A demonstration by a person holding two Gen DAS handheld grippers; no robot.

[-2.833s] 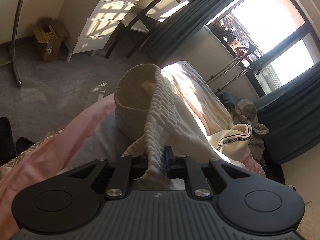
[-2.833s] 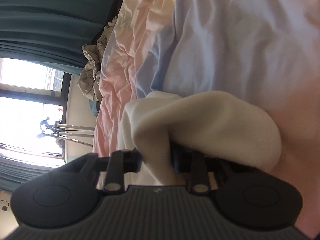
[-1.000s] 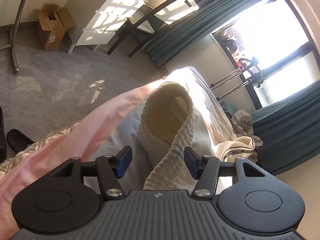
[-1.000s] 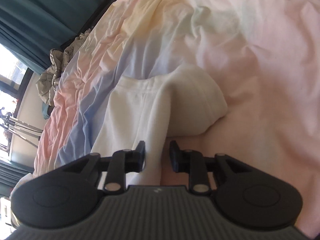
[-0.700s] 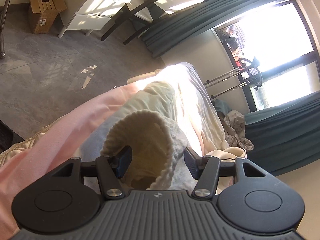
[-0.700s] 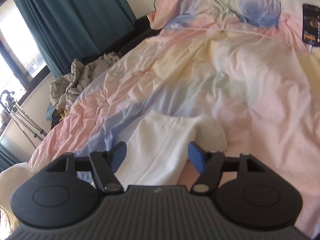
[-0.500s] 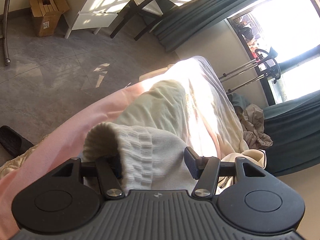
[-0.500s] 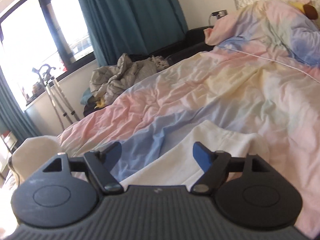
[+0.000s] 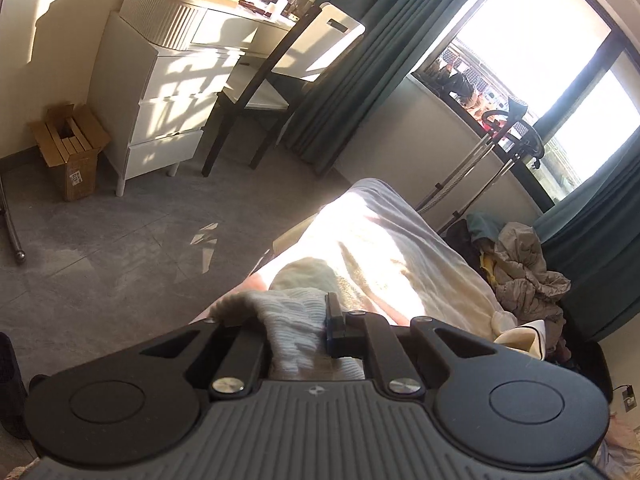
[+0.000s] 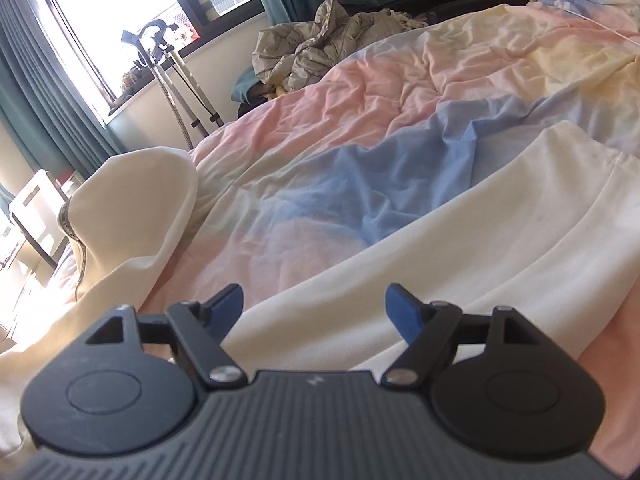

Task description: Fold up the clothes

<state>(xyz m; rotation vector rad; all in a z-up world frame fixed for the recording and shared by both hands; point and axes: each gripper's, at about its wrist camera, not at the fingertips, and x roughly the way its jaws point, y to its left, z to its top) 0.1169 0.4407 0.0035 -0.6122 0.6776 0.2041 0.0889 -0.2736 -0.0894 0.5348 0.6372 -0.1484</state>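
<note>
Left tongs (image 9: 298, 334) clench the ribbed cuff (image 9: 288, 320) — likely to carry a fold; right tongs (image 10: 314, 308) gape over the cream garment (image 10: 460, 248) ahead.

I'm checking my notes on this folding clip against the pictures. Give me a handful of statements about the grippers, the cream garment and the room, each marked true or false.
1. The left gripper is shut on the ribbed cuff. True.
2. The right gripper is clamped on the cream garment. False: its jaws stand wide open, with the garment lying below them.
3. The cream garment lies on a pastel duvet. True.
4. The cardboard box stands on the bed. False: it stands on the floor beside the white drawer unit.
5. The curtains are red. False: they are dark teal.
</note>
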